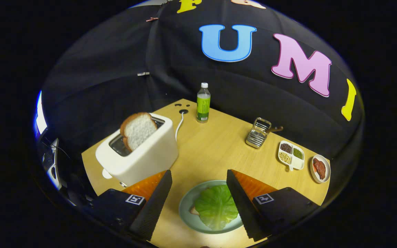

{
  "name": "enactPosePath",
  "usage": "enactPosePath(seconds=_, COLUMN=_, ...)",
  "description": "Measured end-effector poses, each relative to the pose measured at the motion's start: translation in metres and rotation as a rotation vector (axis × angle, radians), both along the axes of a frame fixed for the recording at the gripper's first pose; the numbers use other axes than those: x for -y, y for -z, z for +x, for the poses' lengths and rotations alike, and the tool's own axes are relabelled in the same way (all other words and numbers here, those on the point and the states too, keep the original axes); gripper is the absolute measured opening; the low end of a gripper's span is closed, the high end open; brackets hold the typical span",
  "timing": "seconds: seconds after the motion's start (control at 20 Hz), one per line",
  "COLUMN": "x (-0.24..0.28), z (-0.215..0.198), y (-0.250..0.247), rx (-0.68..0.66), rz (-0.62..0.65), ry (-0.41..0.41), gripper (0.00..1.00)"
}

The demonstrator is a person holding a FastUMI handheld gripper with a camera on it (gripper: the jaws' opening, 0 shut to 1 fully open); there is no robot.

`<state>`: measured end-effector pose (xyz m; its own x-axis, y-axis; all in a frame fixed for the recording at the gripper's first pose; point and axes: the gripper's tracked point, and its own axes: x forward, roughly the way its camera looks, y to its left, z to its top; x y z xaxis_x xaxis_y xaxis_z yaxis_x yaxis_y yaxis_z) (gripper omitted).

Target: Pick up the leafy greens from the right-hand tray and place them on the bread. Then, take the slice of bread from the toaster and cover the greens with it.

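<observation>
The gripper [198,175] hangs above the wooden table [215,148] with its two fingers [159,193] spread wide apart and nothing held between them. In the gap between the fingers, lying lower down on the table, sits a pale green plate [186,203], and on it the lettuce leaf [215,206] lies spread flat, its ruffled edge reaching toward the right-hand finger, which covers part of the plate's rim. The leaf is a little longer along the line running from the fingers toward the near table edge than across. A small corner of the bread slice [194,211] peeks out from under the leaf on its left side (the rest of that slice is hidden by the greens). Beyond the left finger, close to it, stands a white toaster [143,158], tilted in the view, with a slice of bread [138,130] standing upright in its slot, about half of it risen above the top, its broad face turned toward the camera. A white cord [179,125] runs from the toaster to a hole in the tabletop. Farther back a bottle [203,102] with a green label and white cap stands upright. Beyond the right finger are a metal wire rack [258,132], then a white divided dish [291,155] of beans and seeds, and just beside it a small plate of meat [320,168].
</observation>
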<state>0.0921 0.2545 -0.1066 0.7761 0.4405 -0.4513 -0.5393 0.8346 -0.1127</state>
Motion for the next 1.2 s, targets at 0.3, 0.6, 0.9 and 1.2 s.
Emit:
enactPosePath(seconds=0.3, x=-0.075, z=-0.011, y=-0.042, rx=0.076, rz=0.037, ry=-0.09, gripper=0.99)
enactPosePath(seconds=0.6, x=-0.134, z=-0.008, y=-0.037, rx=0.093, rz=0.02, ry=-0.158, gripper=0.99)
enactPosePath(seconds=0.9, x=-0.16, z=0.018, y=-0.004, rx=0.07, rz=-0.033, ry=-0.08, gripper=0.99)
enactPosePath(seconds=1.2, x=-0.175, z=0.033, y=0.031, rx=0.009, rz=-0.084, ry=-0.04, gripper=0.96)
